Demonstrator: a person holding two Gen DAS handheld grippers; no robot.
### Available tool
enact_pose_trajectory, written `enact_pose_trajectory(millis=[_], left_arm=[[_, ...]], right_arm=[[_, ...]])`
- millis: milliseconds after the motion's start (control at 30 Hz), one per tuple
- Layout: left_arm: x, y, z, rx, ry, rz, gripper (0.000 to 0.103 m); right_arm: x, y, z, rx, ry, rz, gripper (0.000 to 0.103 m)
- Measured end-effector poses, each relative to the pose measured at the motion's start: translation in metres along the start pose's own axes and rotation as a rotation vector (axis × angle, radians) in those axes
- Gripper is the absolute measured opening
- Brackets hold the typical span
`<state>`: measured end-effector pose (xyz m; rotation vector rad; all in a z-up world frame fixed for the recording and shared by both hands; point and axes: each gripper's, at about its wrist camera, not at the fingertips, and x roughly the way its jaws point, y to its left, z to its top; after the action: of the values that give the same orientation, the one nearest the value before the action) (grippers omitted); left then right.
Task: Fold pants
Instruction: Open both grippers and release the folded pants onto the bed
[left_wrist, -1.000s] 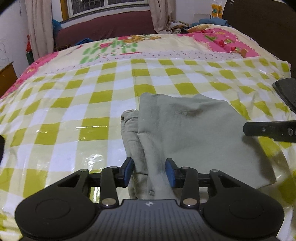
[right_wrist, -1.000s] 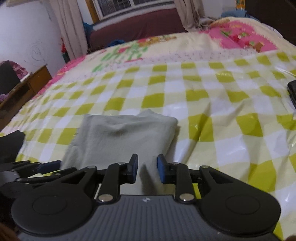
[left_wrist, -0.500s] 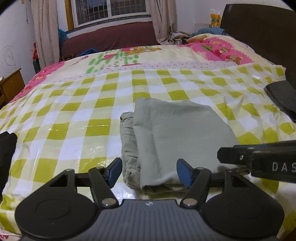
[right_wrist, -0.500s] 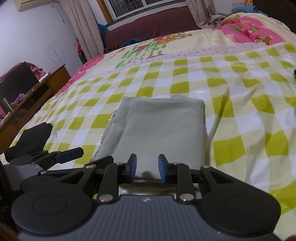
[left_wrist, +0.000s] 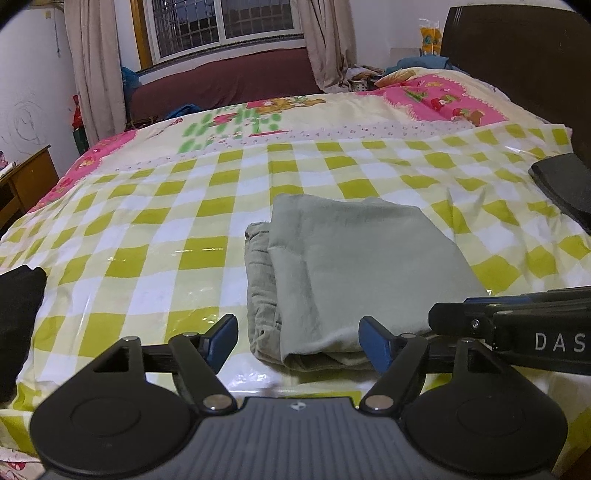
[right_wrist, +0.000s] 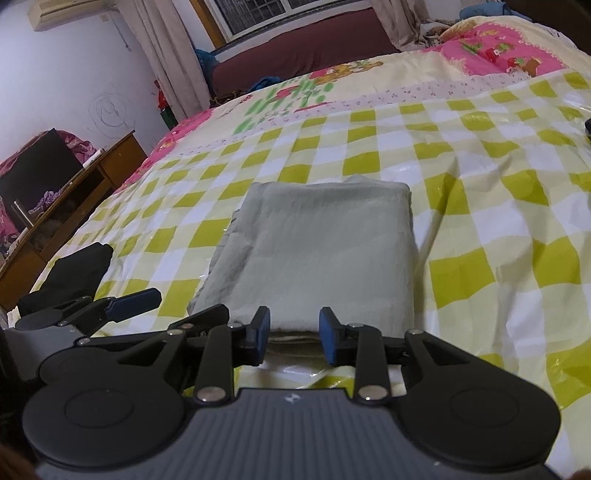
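Checked yellow-and-white plastic sheeting (left_wrist: 155, 258) covers the near end of the bed, and on it the grey-green pants (left_wrist: 354, 266) lie folded into a compact stack, with the lower layers peeking out along the left edge. The left gripper (left_wrist: 297, 341) has just been opening; its blue pads stand wide apart, clear of the cloth, at the stack's near edge. The right gripper (right_wrist: 293, 334) has just been opening too, only slightly, and nothing is pinched between its pads, though the stack's near edge sits just beyond them. The fold looks essentially done. The risk now seems to lie in withdrawal: a pad catching the near hem could drag the top layer and spoil the stack, and the slick sheeting would let the whole stack slide.
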<state>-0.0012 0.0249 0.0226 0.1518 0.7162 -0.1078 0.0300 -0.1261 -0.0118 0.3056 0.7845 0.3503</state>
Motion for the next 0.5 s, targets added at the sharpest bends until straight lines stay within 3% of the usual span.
enact_pose_trajectory(millis=[500], left_arm=[[0.000,-0.012,-0.013,0.047,0.012,0.028,0.086]], right_arm=[[0.003,-0.010,-0.015,0.044,0.030,-0.004,0.032]])
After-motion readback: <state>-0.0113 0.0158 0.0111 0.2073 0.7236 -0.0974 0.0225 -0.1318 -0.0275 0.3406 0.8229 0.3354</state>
